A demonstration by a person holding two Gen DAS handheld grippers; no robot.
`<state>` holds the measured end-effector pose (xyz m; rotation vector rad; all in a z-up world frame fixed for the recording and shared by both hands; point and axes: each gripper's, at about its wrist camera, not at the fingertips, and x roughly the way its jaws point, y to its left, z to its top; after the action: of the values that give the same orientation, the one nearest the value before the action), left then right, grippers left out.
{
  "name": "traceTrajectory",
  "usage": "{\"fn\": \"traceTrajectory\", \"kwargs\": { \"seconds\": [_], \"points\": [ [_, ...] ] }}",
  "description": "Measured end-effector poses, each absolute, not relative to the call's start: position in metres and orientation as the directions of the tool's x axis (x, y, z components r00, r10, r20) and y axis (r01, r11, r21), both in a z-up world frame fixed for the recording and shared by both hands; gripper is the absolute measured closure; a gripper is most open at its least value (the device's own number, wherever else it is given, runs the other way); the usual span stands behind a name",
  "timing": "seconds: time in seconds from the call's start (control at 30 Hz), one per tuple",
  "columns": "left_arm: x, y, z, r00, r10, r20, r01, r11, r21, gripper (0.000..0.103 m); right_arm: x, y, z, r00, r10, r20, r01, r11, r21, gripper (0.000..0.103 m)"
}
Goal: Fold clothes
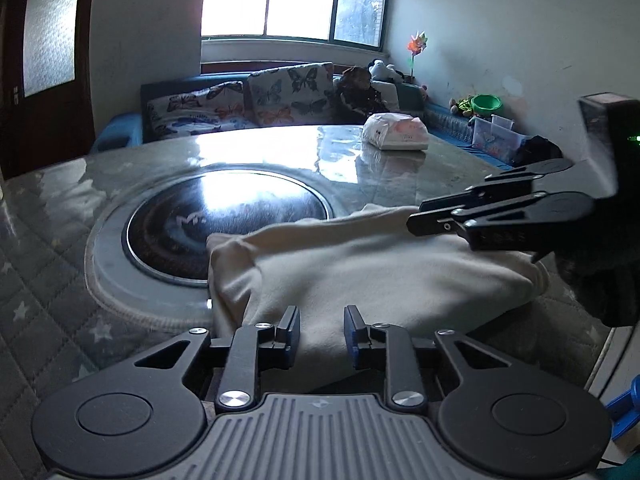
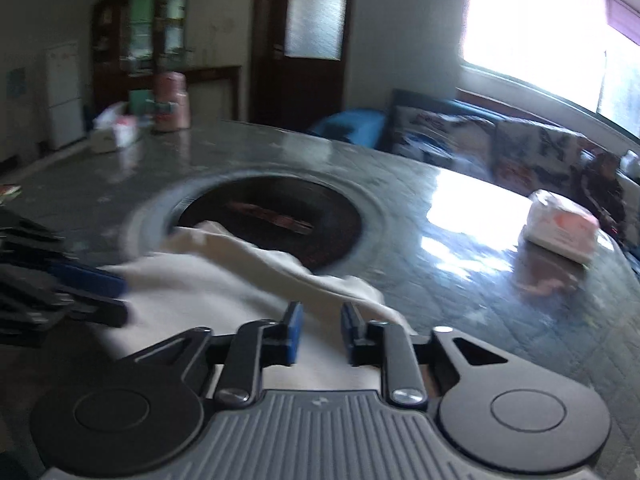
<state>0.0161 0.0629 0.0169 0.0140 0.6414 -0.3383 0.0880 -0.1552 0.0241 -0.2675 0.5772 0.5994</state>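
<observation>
Left wrist view is showing both grippers, left gripper (image 1: 322, 330) and right gripper (image 2: 320, 330), hovering slightly open and empty over a soft, light cream garment (image 1: 360, 264), likely best pinched at a folded edge.

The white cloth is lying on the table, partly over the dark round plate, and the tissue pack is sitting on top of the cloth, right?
Not quite. The tissue pack sits on the bare table, apart from the cream cloth. The cloth does overlap the dark round plate. The left wrist view shows it.
</observation>
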Motion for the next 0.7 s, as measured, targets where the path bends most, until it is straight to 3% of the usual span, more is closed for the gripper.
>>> {"fn": "traceTrajectory", "kwargs": {
  "seconds": [0.23,0.43,0.7],
  "points": [
    [0.015,0.073,0.019,0.738,-0.328,-0.589,0.296,0.943,-0.154,0.076,0.066,-0.138,0.009,0.602,0.507,-0.617,-0.677,0.734,-0.057,0.071],
    [0.020,0.075,0.027,0.763,-0.322,-0.560,0.291,0.945,-0.147,0.076,0.048,-0.138,0.016,0.622,0.529,-0.577,-0.680,0.730,-0.064,0.066],
    [0.023,0.082,0.013,0.746,-0.298,-0.596,0.259,0.954,-0.153,0.077,0.040,-0.135,0.006,0.618,0.525,-0.585,-0.685,0.725,-0.073,0.066]
  ]
}}
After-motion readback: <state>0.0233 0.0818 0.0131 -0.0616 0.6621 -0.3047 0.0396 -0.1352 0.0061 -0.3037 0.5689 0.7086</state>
